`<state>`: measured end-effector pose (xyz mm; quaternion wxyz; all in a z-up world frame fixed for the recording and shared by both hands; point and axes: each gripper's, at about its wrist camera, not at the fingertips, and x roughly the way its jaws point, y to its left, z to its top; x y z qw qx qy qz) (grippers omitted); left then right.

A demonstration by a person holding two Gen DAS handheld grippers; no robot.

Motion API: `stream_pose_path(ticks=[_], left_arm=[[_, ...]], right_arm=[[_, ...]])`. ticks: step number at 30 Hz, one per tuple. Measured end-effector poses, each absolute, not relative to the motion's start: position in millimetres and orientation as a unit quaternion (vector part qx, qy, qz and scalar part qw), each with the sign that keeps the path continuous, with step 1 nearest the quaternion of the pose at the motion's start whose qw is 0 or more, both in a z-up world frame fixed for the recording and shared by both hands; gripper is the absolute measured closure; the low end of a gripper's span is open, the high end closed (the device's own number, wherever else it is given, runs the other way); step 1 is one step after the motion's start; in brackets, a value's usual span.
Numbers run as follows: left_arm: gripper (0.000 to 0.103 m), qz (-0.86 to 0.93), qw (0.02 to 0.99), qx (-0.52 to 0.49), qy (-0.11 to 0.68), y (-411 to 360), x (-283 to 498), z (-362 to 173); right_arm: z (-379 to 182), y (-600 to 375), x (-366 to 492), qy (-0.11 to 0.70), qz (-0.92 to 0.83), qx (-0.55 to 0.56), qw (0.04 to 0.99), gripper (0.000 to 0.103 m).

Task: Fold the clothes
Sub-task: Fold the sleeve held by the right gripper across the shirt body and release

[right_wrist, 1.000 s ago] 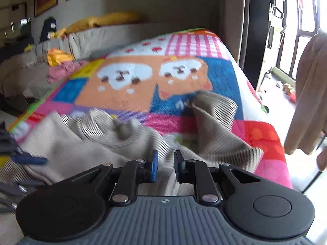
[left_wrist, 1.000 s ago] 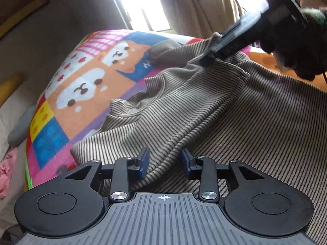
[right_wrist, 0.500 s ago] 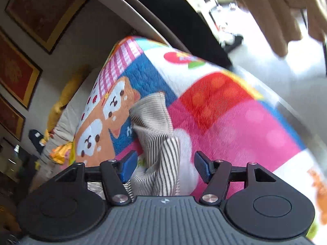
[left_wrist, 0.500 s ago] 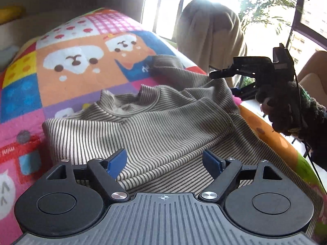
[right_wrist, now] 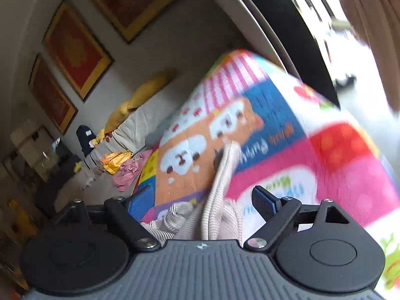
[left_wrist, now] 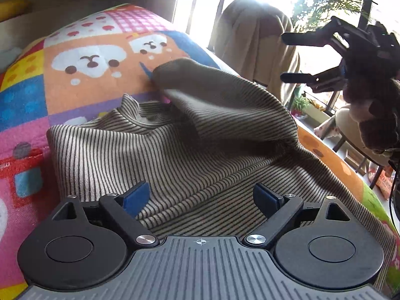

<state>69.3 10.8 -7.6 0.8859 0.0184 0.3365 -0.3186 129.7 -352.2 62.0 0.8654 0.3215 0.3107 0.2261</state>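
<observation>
A beige striped sweater (left_wrist: 190,155) lies on a colourful cartoon blanket (left_wrist: 95,57), one sleeve folded across its body. My left gripper (left_wrist: 202,197) hovers low over the sweater's near part, its jaws opening wide, with no cloth pinched between the blue pads (left_wrist: 136,196). In the left wrist view my right gripper (left_wrist: 300,58) hangs in the air at the upper right, clear of the sweater, held by a hand in a dark fuzzy glove (left_wrist: 370,105). Its jaws are opening too. The right wrist view shows my right gripper (right_wrist: 203,200) above a sweater sleeve (right_wrist: 220,182), not touching it.
A chair draped in beige cloth (left_wrist: 255,42) stands by the bright window beyond the blanket's far edge. A grey sofa with a yellow cushion (right_wrist: 140,95) and a pile of pink and orange clothes (right_wrist: 125,162) sits to the left. Framed pictures (right_wrist: 75,47) hang on the wall.
Both grippers let go of the sweater and opened wide. The right gripper lifted away to the right and rolled. The sleeve now lies folded over the sweater's body.
</observation>
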Motion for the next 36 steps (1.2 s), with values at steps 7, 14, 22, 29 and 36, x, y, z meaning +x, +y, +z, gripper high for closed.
stream_pose_path(ticks=[7,14,22,29,36], left_arm=[[0.009,-0.319,0.888,0.013,0.331,13,66,-9],[0.007,-0.334,0.883,-0.004,0.33,32,54,-5],[0.006,-0.351,0.871,-0.088,0.332,65,42,12],[0.006,-0.321,0.891,-0.1,0.305,68,40,47],[0.006,-0.239,0.926,-0.152,0.251,113,25,94]], right_arm=[[9,-318,216,0.419,0.175,0.408,0.792,0.016],[116,-213,121,0.298,0.453,0.168,0.823,0.011],[93,-215,39,0.227,0.233,-0.16,0.932,0.007],[68,-228,57,0.283,0.286,-0.01,0.915,0.007],[61,-166,19,0.302,0.462,-0.073,0.83,0.007]])
